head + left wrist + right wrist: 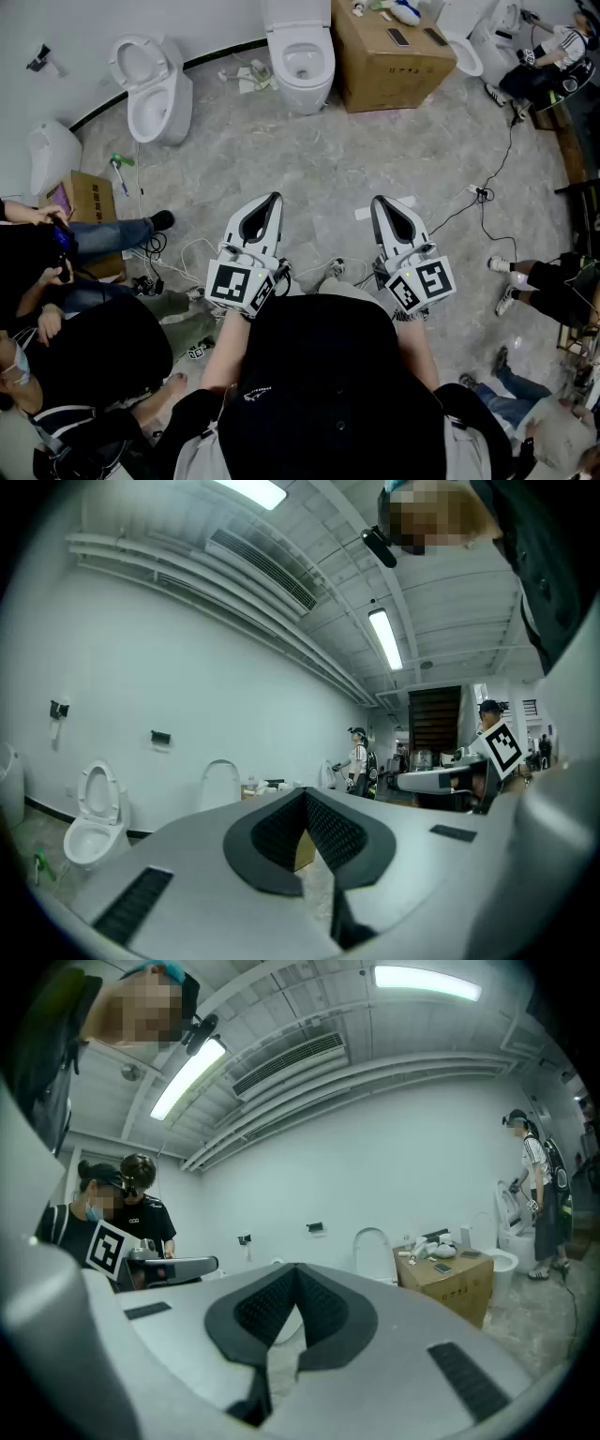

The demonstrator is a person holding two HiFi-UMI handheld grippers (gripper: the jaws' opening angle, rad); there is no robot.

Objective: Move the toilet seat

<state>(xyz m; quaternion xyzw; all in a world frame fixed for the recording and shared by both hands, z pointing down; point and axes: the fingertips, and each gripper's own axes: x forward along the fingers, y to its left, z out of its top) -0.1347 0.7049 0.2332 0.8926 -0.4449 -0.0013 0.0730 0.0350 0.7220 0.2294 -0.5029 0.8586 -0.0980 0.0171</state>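
Both your left gripper point(274, 199) and right gripper point(379, 202) have their fingers pinched fully together with nothing in them. The white toilet point(305, 92) is well out past both fingertips, with a cardboard box point(375, 70) just beside it.

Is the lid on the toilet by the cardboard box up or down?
Up. From above, the toilet beside the cardboard box shows its open bowl, and the right gripper view shows the lid standing upright.
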